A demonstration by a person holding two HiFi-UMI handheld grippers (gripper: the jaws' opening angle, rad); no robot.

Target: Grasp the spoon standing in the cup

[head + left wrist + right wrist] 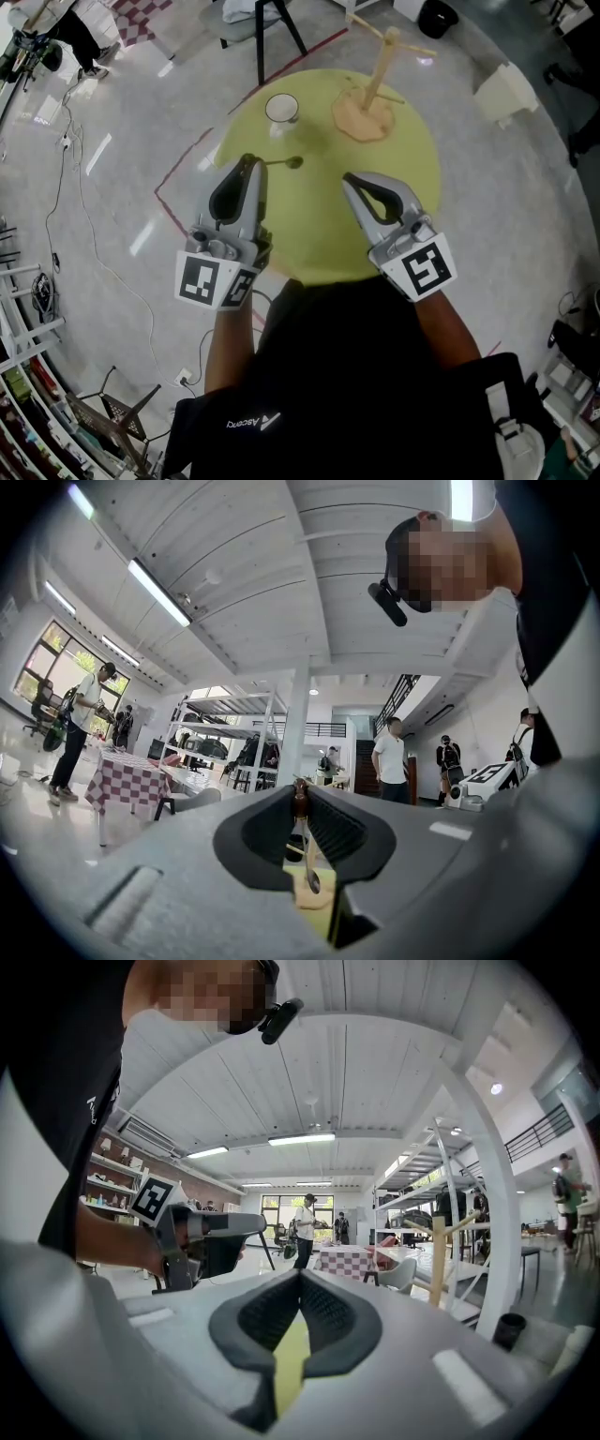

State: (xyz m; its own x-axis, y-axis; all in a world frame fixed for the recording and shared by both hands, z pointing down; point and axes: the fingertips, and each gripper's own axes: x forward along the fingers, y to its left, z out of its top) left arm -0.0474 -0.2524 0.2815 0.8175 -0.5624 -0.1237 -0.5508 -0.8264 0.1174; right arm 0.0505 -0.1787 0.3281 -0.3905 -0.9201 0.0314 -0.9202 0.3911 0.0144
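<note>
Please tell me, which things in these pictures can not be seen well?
- Cup contents: head view, too small to tell.
- Spoon handle end: head view, hidden inside the left tool.
- Table near edge: head view, covered by the person's body.
- Rack base: right gripper view, behind the right tool.

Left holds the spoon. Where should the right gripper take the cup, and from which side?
Its near-right rim, from straight above: the cup stands upright with its mouth open, so one finger can go inside the wall and one outside. That side likely stays clear of the spoon in the left gripper and of the wooden stand. The right gripper is shut; open it first.
</note>
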